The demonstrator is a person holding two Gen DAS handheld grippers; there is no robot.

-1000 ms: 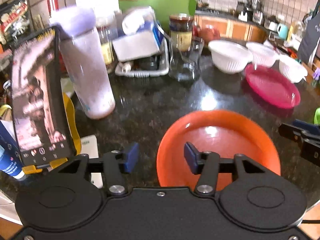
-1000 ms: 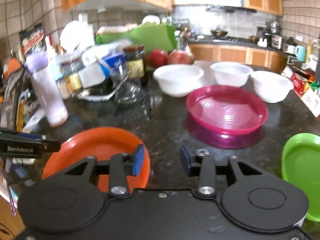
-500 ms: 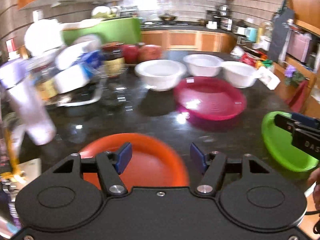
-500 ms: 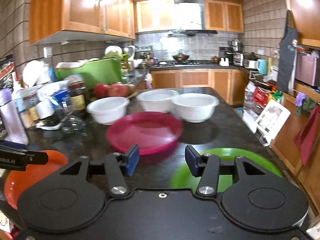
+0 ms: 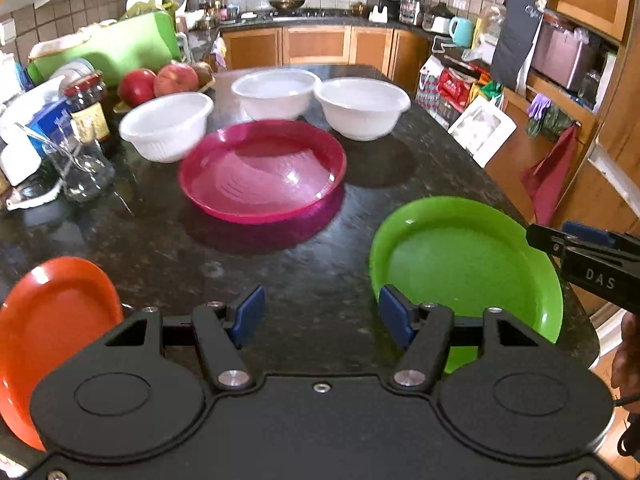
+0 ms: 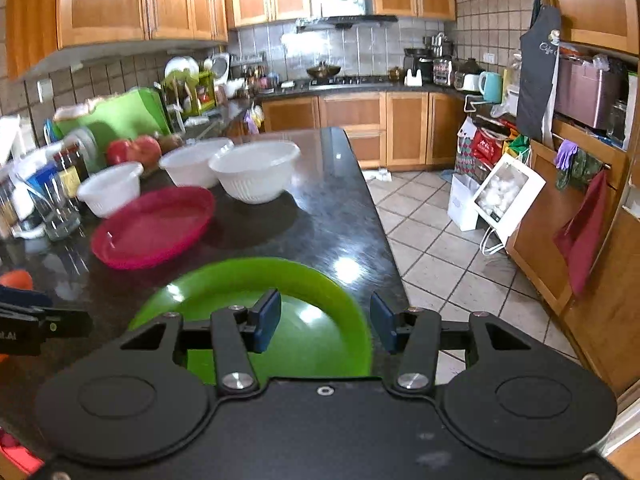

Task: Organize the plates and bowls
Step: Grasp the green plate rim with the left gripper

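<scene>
On the dark stone counter (image 5: 320, 280) lie an orange plate (image 5: 56, 328) at the near left, a pink plate (image 5: 260, 172) in the middle and a green plate (image 5: 464, 264) at the near right. Behind the pink plate stand three white bowls (image 5: 168, 126), (image 5: 276, 92), (image 5: 362, 106). My left gripper (image 5: 322, 312) hovers open over bare counter between the orange and green plates, holding nothing. My right gripper (image 6: 324, 320) is open and empty above the green plate (image 6: 248, 292), near its right rim. The tip of the right gripper (image 5: 580, 248) shows beside that plate.
Clutter fills the counter's left side: an empty glass jar (image 5: 80, 164), a dark sauce jar (image 5: 88, 108), red fruit (image 5: 160, 80) and a green board (image 5: 108, 48). The counter's right edge drops to a tiled floor (image 6: 440, 240). A hand (image 5: 628, 356) shows at the right.
Both grippers swept right along the counter. The orange plate slid from between my left fingers to the far left, and the green plate came under my right gripper. Both jaws widened slightly.
</scene>
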